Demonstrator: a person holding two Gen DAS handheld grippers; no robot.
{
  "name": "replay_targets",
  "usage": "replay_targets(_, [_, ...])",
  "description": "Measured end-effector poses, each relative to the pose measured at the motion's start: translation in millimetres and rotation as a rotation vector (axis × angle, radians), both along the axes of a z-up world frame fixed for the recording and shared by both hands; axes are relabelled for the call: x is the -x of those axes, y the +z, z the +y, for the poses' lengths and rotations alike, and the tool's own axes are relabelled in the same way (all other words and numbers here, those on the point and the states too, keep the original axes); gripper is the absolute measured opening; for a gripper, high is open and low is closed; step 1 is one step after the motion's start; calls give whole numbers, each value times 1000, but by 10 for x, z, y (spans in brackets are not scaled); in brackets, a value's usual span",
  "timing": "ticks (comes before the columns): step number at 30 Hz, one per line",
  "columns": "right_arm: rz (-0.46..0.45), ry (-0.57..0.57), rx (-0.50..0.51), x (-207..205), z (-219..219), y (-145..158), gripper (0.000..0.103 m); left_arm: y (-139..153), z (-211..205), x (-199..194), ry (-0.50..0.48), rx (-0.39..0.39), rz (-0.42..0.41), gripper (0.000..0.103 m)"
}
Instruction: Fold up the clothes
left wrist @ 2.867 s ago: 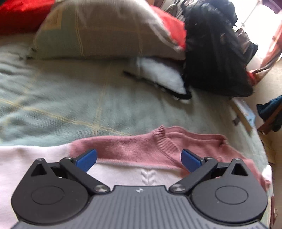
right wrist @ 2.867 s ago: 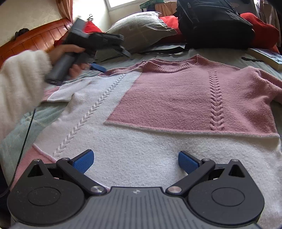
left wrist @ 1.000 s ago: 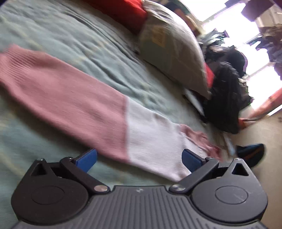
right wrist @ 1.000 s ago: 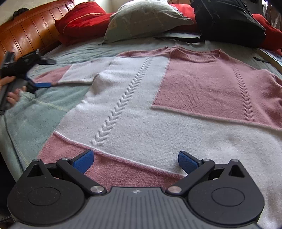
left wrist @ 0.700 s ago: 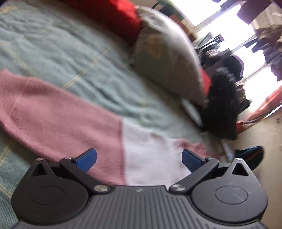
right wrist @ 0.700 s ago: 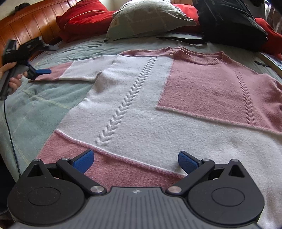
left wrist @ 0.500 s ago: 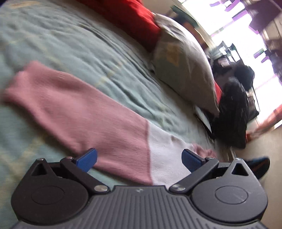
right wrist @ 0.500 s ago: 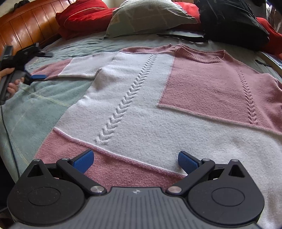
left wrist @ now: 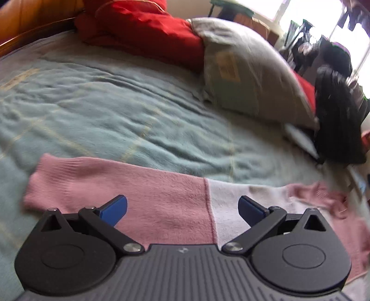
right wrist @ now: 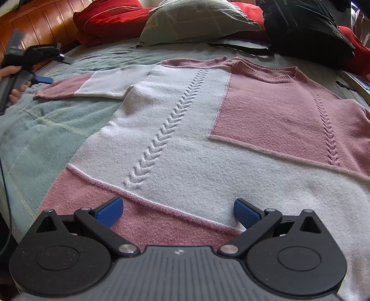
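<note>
A pink-and-white sweater [right wrist: 185, 129] lies spread flat on the bed [left wrist: 111, 111], below the grey pillow [right wrist: 196, 20]. The right tongs [right wrist: 178, 211] gape apart over its hem; the left tongs [left wrist: 182, 208] gape apart over its outstretched sleeve [left wrist: 129, 196], empty.

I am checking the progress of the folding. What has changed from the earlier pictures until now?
The left tongs moved from the sweater's collar out along its sleeve and now hang open over it, near the cuff. They took hold of nothing. The right tongs stayed open over the hem, and the sweater stayed flat and unfolded on the bed.
</note>
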State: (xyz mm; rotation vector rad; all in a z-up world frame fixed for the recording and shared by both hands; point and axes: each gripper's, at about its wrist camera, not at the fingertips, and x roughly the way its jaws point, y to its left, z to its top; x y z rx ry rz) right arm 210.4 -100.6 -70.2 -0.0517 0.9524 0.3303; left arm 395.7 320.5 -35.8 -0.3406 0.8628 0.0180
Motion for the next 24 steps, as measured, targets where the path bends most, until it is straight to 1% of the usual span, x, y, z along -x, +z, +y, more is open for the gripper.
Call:
replay_targets(2, [0,2,2,-2,1,-4,103,-130,-39,-40,-7,-39,22,101])
replay_targets(3, [1,4,4,-7,3,-9,103,-185,-29,-48,5,-61,30,101])
replay_targets(5, [2,7,9,-17,2,-16,103,-257,68,-35,22,-77,28,101])
replay_targets(6, [2,7,11,-22,-2,-19,103,-258,152,-10,37,-61,20,101])
replay_targets(8, [2,6,13,-33,-7,-26,103,-230,345,44,82,-15,5,101])
replay_targets(10, [1,1,11,-43,-5,-36,103,-194,499,67,123,-6,7,102])
replay_targets(12, [-1,1,10,-42,-3,-42,103,-185,623,89,173,-49,27,102])
replay_targets(15, [-2,3,8,-37,-14,-42,103,-221,807,128,268,-86,51,101])
replay_targets(16, [-2,2,6,-33,-18,-38,103,-225,848,149,301,-87,54,101])
replay_targets(18, [-2,0,0,-18,-25,-22,103,-196,849,180,346,-111,70,101])
replay_targets(19, [-4,1,-3,-3,-31,-7,103,-172,813,188,354,-136,87,101])
replay_targets(21, [-8,3,-10,27,-47,25,103,-73,680,242,319,-163,72,101])
replay_targets(24, [-29,1,-18,93,-105,105,103,139,334,360,214,-185,17,101])
